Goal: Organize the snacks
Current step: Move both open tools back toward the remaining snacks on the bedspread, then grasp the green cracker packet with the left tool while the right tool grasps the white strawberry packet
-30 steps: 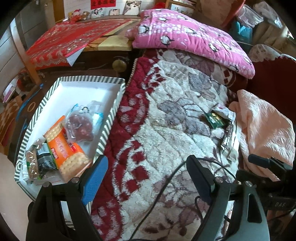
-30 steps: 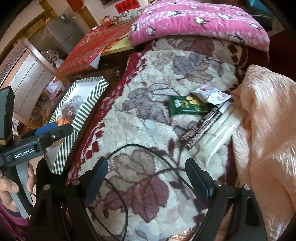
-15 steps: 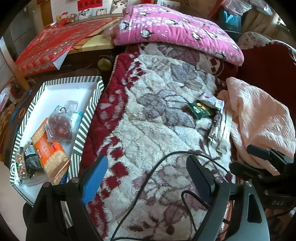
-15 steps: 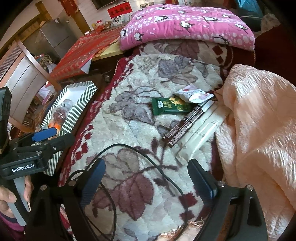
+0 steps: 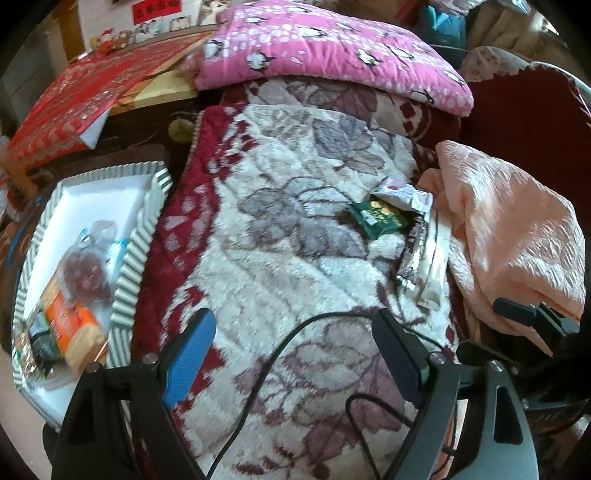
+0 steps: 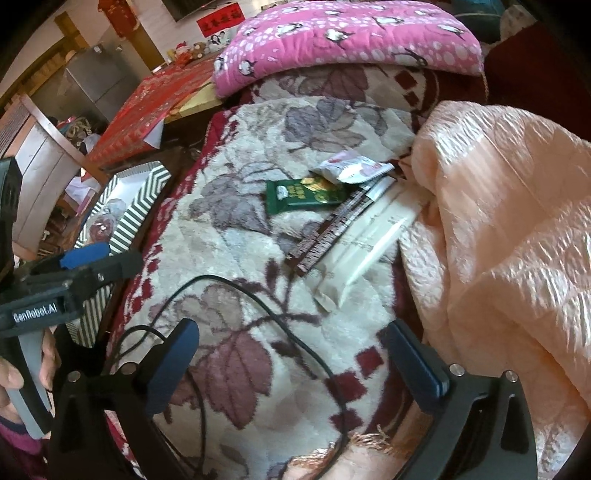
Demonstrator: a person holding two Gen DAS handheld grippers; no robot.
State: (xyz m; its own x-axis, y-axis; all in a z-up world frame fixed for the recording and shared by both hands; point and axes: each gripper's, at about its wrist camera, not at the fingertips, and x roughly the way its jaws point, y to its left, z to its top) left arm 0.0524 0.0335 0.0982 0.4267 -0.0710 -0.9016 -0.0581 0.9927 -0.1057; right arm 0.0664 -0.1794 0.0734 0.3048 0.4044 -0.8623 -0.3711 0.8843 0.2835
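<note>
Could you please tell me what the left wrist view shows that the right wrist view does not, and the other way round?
Only the left wrist view shows the orange cracker pack lying in the striped tray, with the empty left tongs in the foreground. Only the right wrist view shows a hand gripping the left tool's handle, a grey cabinet in the background, and the empty right tongs. Both share the green packet, the white packet, the long stick packs on the flowered blanket, and the pink pillow.
</note>
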